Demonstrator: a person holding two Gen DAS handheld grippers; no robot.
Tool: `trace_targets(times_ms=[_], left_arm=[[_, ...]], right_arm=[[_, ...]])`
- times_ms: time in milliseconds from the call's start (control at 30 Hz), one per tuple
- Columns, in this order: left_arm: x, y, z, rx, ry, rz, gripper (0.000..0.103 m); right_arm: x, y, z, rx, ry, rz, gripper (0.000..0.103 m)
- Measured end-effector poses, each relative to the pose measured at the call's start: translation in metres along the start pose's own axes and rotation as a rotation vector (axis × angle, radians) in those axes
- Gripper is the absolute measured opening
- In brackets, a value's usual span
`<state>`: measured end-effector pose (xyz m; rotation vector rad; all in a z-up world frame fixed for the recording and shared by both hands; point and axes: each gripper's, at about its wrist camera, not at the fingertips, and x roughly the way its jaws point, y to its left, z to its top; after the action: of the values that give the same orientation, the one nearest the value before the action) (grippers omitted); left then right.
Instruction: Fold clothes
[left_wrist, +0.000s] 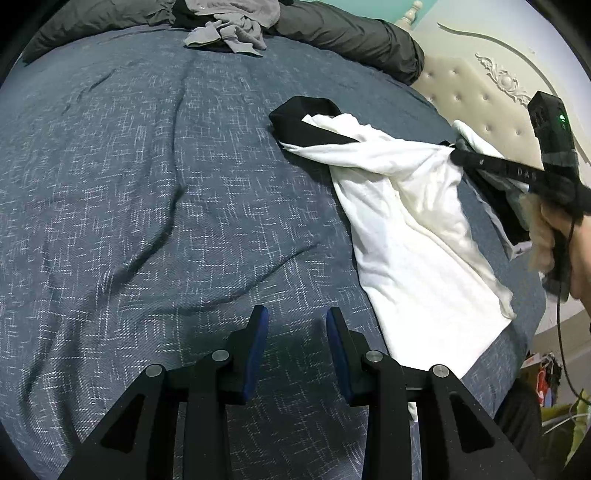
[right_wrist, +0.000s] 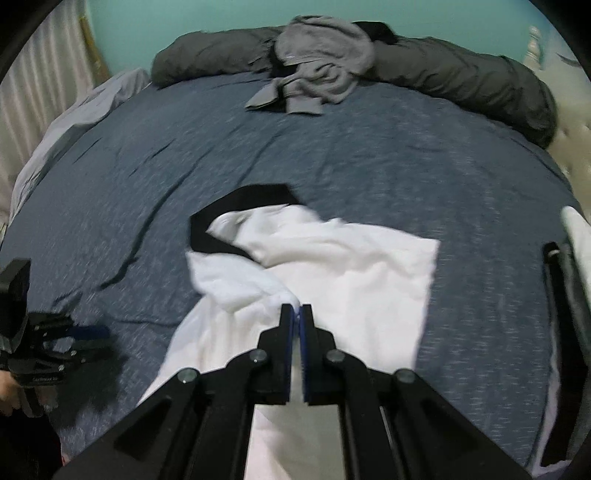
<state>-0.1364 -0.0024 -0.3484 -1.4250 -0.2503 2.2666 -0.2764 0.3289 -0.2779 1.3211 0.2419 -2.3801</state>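
I stand at a bed covered by a blue-grey bedspread (left_wrist: 147, 184). A white garment with black trim (left_wrist: 406, 221) lies crumpled on it, its long axis running from the black collar end, farther from me, back toward me. My right gripper (right_wrist: 296, 310) has its pads pressed together, pinching a raised fold of the white cloth near the garment's middle. My left gripper (left_wrist: 297, 321) hangs with its pads spread and nothing between them, over bare bedspread. The garment lies to its right, just beside it. So my right hand is the nearer one; the left must reach rightward to catch an edge. A grey clothes pile (right_wrist: 321, 70) waits at the far side.
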Motion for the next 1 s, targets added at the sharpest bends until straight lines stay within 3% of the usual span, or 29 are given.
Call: trace_targets(times_ms=[433,700,1000], left_arm=[[0.005,-0.003,0.001,0.012,0.019,-0.002,0.036],[0.011,-0.006,-0.001,0.023,0.036,0.001,0.036],[0.012,-0.012,-0.001,0.033,0.04,-0.004,0.036]], right_arm=[[0.021,-0.064,0.014,0.066,0.022,-0.112,0.002],[0.06,-0.109,-0.02,0.212,0.11,-0.16,0.002],[0.047,-0.103,-0.029,0.195,0.111,-0.162,0.003]])
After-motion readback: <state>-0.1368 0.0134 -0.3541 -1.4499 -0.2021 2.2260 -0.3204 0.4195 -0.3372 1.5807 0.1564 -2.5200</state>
